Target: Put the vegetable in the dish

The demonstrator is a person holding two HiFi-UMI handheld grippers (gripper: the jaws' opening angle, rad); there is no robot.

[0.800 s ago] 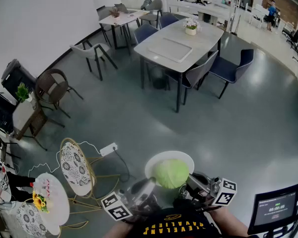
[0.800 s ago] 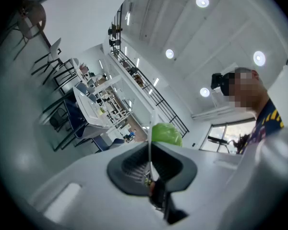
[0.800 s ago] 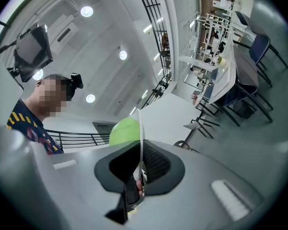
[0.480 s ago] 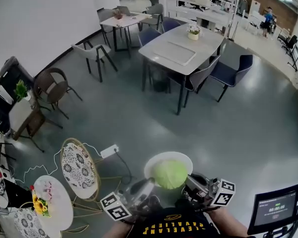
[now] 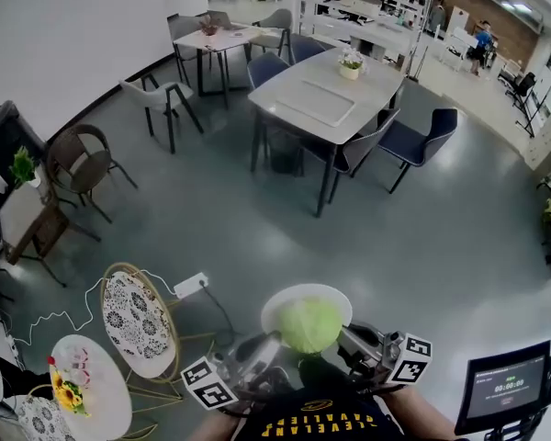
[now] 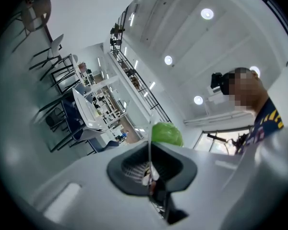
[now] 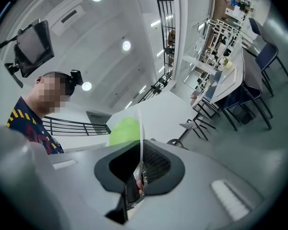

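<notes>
1. The round pale-green cabbage head (image 5: 309, 325) sits on the round white dish (image 5: 294, 298). It is at the 6 o'clock side of the head view, held up above the grey floor (image 5: 441, 237).
2. The left gripper (image 5: 264, 345) holds the dish at its 8 o'clock edge. In the left gripper view its jaws are drawn in narrow on the thin white rim, with the cabbage just beyond.
3. The right gripper (image 5: 351, 338) clamps the rim at about 4 o'clock (its own view shows the rim edge-on between the dark pads, jaws nearly together).
4. Well apart from the dish are a grey dining table (image 5: 326, 99) with blue chairs (image 5: 418, 141) at 12 o'clock, and a gold-framed patterned chair (image 5: 133, 315) at 9 o'clock.
</notes>
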